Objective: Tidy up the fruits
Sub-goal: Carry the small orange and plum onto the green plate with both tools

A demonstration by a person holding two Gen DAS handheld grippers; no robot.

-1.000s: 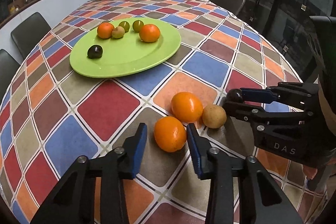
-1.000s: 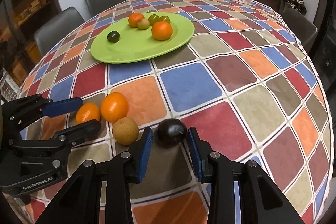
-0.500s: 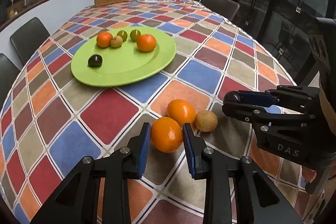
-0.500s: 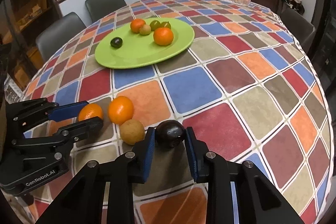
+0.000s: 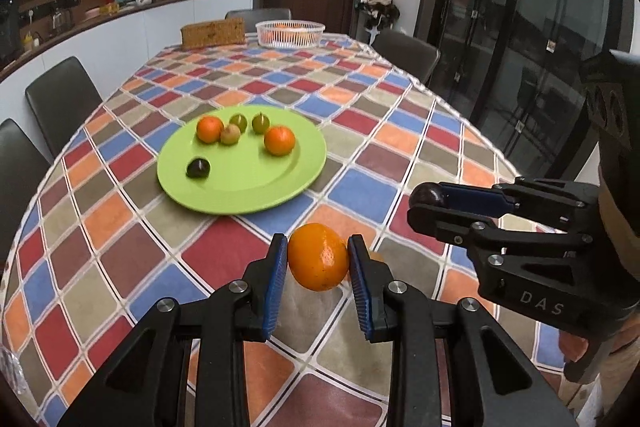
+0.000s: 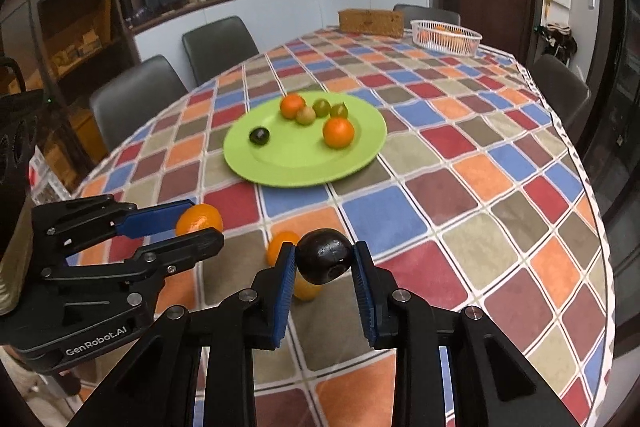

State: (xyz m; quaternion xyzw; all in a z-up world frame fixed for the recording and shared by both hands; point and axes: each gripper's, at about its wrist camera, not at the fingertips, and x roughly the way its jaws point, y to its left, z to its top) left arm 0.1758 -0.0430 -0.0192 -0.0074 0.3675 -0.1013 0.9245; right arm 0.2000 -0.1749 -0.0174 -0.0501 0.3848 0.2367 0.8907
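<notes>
Left tongs (image 5: 318,259) clenched on an orange (image 5: 319,255), right tongs (image 6: 325,263) gripping a dark plum (image 6: 324,256), both clear of the surface (image 6: 460,187). Green plate (image 5: 248,187) beyond holds six fruits (two more below await collection).

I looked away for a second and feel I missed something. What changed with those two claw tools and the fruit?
Both tools closed and lifted. The left gripper clamped its fingers on an orange and raised it off the table; the right gripper did the same with a dark fruit. The green plate and its six fruits stayed put, as did the other fruit on the tablecloth.
</notes>
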